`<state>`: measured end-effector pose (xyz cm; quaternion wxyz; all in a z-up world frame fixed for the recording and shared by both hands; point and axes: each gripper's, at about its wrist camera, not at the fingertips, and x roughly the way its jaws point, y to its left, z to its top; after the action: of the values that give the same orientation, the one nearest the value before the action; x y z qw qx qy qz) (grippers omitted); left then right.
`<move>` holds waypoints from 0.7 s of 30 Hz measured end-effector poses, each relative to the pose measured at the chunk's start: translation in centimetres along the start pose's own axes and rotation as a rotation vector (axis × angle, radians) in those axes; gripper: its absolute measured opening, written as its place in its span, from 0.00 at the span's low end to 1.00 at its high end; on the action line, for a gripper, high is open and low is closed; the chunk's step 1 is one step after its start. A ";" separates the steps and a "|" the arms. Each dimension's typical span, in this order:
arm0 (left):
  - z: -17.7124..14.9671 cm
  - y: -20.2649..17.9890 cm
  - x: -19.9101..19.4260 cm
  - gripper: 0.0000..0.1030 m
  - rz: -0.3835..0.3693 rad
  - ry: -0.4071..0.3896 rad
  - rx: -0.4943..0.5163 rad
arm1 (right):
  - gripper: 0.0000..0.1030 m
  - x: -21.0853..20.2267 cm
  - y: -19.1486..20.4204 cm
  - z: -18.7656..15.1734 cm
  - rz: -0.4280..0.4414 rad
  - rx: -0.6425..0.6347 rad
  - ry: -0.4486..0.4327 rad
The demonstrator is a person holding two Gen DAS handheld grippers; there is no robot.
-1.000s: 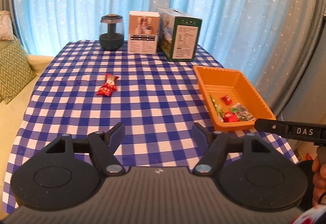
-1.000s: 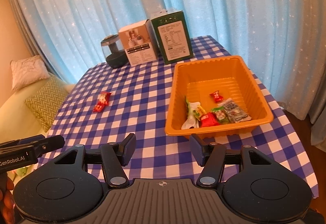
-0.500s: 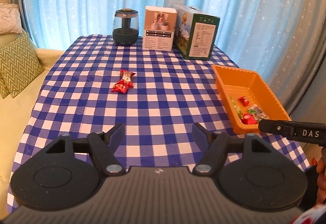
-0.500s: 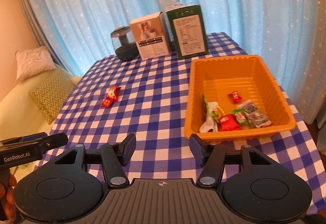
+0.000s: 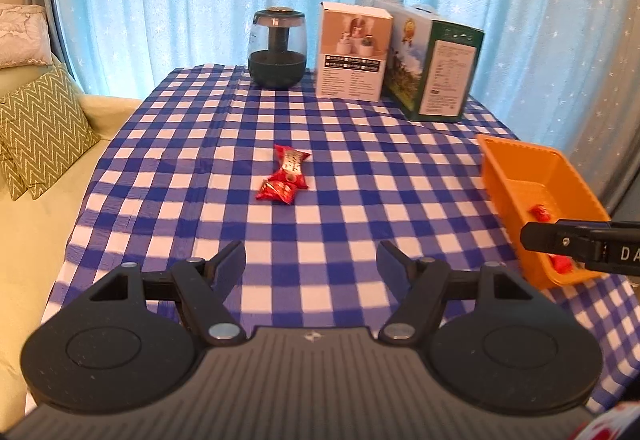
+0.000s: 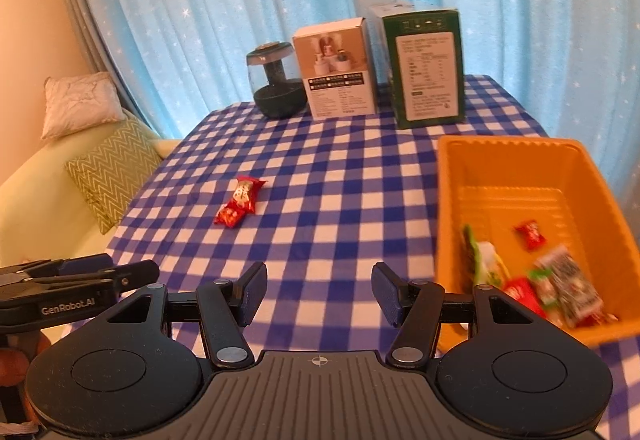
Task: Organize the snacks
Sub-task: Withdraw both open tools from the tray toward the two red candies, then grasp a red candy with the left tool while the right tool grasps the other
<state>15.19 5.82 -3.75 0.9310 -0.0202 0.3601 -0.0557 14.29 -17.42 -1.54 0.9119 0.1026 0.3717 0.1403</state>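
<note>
Left wrist view: the left gripper is wide open and holds nothing. Two red candies lie touching on the checked cloth, ahead of it. The right gripper is wide open and empty too. The orange bin beside it holds more snacks

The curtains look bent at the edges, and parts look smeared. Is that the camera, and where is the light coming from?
Left wrist view: fisheye bending bows the curtains; daylight glows through them, and the red snack packet is sharp. Right wrist view: same bending, dark corners, and the snacks in the orange tray are motion-smeared.
</note>
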 end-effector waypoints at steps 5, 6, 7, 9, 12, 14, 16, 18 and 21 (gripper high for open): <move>0.9 1.7 4.2 0.67 -0.003 0.005 -0.012 | 0.57 3.8 0.2 1.1 -0.004 -0.012 0.005; 1.0 2.0 5.0 0.67 -0.004 0.006 -0.009 | 0.57 4.6 0.2 1.2 -0.006 -0.015 0.007; 1.1 2.2 5.8 0.67 -0.004 0.007 -0.003 | 0.57 5.3 0.2 1.3 -0.009 -0.018 0.009; 1.2 2.7 7.5 0.66 0.000 0.011 0.009 | 0.57 6.8 0.2 1.6 -0.009 -0.024 0.012; 1.3 3.4 10.1 0.64 0.001 0.022 0.023 | 0.56 8.9 -0.3 1.9 -0.008 -0.024 0.019; 1.4 3.9 11.6 0.61 -0.001 0.027 0.028 | 0.56 10.3 -0.6 2.2 -0.010 -0.025 0.023; 1.5 4.3 13.0 0.60 -0.012 0.032 0.021 | 0.57 11.6 -1.0 2.3 -0.011 -0.024 0.027; 1.7 4.5 14.3 0.60 -0.022 0.036 0.022 | 0.56 12.7 -1.3 2.5 -0.012 -0.021 0.029; 2.2 4.6 16.0 0.58 -0.024 0.034 0.037 | 0.56 14.3 -1.4 2.8 -0.012 -0.018 0.030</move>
<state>28.79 8.46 -13.19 0.9242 -0.0061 0.3747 -0.0738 26.27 -14.26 -9.25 0.9080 0.0903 0.3846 0.1397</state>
